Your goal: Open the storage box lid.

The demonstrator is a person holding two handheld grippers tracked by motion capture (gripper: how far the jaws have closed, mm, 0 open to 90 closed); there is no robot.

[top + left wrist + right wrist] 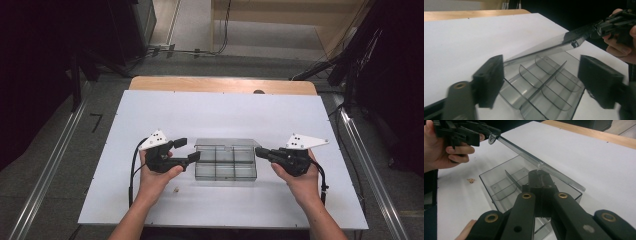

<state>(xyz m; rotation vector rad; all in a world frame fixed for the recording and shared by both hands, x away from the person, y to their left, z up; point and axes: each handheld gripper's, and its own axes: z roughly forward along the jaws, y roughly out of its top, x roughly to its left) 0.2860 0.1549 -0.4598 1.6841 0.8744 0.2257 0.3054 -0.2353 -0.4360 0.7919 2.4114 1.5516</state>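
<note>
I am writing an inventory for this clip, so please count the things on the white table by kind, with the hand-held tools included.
Hand-held tools: 2, the left tool and the right tool
Clear divider box: 1, its lid raised
Small golden bit: 1
Total: 4
</note>
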